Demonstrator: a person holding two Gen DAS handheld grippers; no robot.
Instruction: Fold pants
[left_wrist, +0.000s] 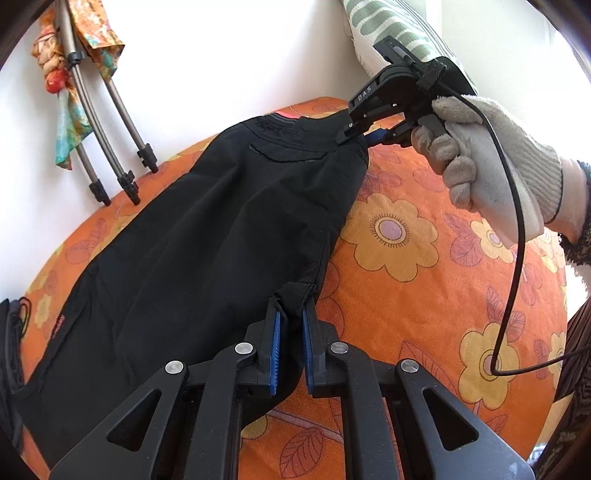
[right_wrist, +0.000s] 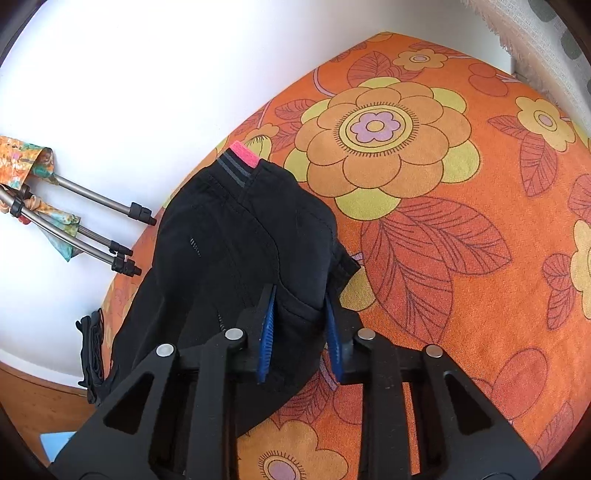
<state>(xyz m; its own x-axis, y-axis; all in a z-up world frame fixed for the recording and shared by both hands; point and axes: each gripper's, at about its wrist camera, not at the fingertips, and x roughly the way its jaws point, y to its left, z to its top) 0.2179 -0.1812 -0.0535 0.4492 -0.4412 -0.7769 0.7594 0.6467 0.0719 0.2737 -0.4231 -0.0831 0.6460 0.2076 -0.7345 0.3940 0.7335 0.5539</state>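
Black pants lie folded lengthwise on an orange flowered bed cover. My left gripper is shut on the pants' hem edge near me. My right gripper, held by a gloved hand, is shut on the pants at the waist end. In the right wrist view the right gripper pinches a fold of the pants between its blue pads. The waistband with a pink tag lies beyond it.
A white wall runs along the bed's far side. Tripod legs with a colourful scarf lean there. A striped pillow sits at the back right. A black strap hangs at the bed's left edge.
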